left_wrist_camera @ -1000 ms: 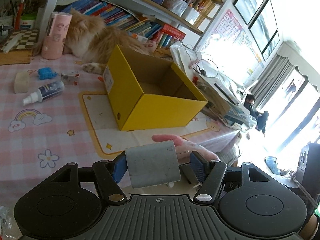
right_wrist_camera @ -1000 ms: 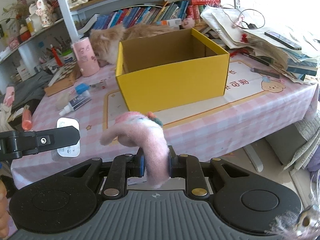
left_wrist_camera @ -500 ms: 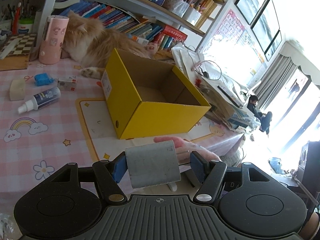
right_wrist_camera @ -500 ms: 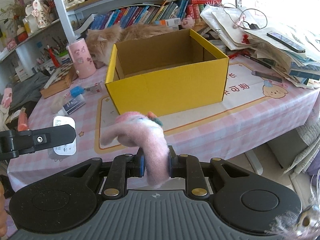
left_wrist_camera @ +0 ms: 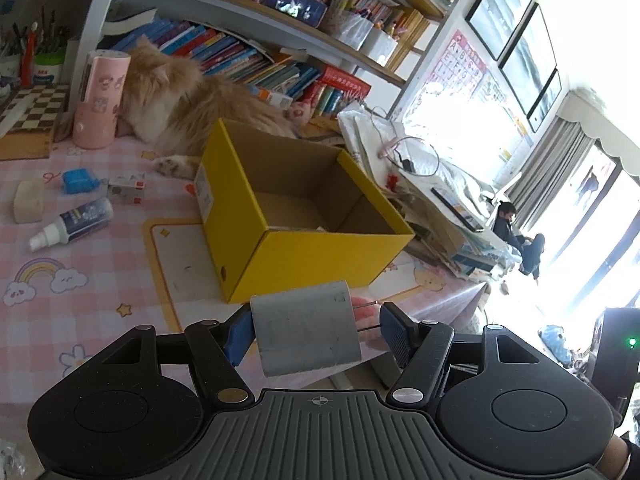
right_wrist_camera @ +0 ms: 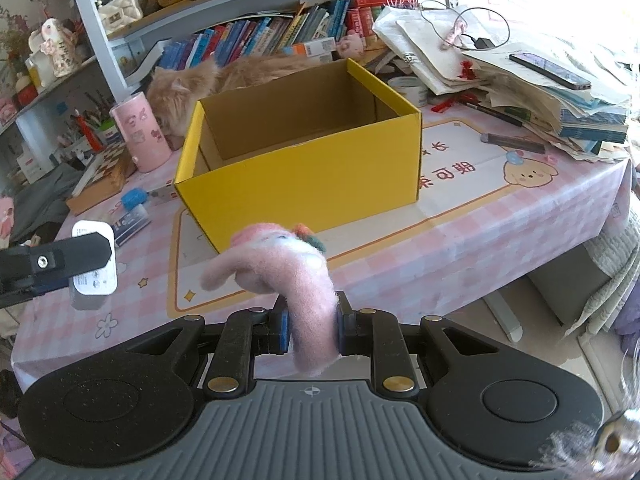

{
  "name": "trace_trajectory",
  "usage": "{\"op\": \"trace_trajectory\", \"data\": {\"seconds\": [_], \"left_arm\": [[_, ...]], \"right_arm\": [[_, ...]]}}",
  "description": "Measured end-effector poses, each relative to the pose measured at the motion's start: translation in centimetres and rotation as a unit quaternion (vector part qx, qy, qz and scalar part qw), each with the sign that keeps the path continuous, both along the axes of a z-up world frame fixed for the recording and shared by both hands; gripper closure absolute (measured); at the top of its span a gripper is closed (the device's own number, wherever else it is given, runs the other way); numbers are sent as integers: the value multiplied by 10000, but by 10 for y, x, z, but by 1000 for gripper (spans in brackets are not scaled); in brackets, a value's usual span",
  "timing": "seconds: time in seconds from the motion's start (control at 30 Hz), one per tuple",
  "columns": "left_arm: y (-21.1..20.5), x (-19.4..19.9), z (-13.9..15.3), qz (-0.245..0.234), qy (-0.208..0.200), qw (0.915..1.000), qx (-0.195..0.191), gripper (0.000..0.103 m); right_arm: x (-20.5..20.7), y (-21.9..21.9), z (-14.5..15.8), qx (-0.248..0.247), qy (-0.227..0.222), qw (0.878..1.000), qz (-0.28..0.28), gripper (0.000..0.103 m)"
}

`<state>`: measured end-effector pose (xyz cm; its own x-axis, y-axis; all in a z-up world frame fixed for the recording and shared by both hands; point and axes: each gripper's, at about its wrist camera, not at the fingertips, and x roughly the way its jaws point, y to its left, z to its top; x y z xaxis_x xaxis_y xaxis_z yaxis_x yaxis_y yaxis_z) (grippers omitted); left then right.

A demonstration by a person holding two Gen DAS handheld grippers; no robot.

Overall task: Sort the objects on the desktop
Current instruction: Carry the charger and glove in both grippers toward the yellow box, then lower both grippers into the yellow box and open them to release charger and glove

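Two items held, one per gripper. Pink felt toy [right_wrist_camera: 288, 264] sits low centre of right wrist view, clenched in right gripper [right_wrist_camera: 311, 334] by its lower limb, jaws nearly closed on it; rest of toy flops up and left over the fingers. Looks v light, soft, squashy, fuzzy so not slippery, no breakage risk. Current hold on the thin limb looks ok but floppy, body is the steadier place to take it.

Grey block [left_wrist_camera: 306, 328] sits low centre of left wrist view, between the blue pads of left gripper [left_wrist_camera: 314, 330]. Left pad touches it; right pad shows a gap w/ pink behind, so can't tell if it's truly clamped or just resting. In right view, far left, same item shows a white labelled face [right_wrist_camera: 94, 264], prob a plug/adapter. Looks rigid, smooth plastic, some weight, could slip; flat opposite sides are the grip spots.

Yellow box [right_wrist_camera: 304, 160] is centre frame, open top, appears mostly empty, likely the drop target. Spray bottle [left_wrist_camera: 72, 222], blue thing [left_wrist_camera: 77, 181], small carton [left_wrist_camera: 126, 189] lie left of the box on pink checked tablecloth [left_wrist_camera: 80, 300]. Orange cat [left_wrist_camera: 188, 108] lies behind the box, upper left.

Vs 1 s ago: box looms bigger and more central in both views, both grippers closer and higher, more of the box interior shows. Holds unchanged
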<state>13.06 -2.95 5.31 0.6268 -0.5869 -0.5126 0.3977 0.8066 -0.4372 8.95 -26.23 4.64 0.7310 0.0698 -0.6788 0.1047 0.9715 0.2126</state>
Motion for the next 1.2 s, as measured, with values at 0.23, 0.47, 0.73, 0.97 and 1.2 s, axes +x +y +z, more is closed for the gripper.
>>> {"op": "trace_trajectory", "data": {"seconds": [0.23,0.47,0.73,0.97,1.2], "left_arm": [[-20,3,12,-121,-231,9996,60,36],[-41,15,26,-119,-530,9984,136,36],[-60,38,40,190,-859,9960,178,36],[-75,65,45,456,-1041,9931,294,36],[-99,101,37,463,-928,9929,583,36]], "right_arm": [[-1,-15,7,-37,-193,9998,-43,84],[9,-34,31,-165,-667,9976,40,84],[46,-54,62,-265,-1271,9908,392,84],[87,-71,73,-281,-1541,9849,740,84],[138,-80,54,-408,-1206,9840,1243,84]]}}
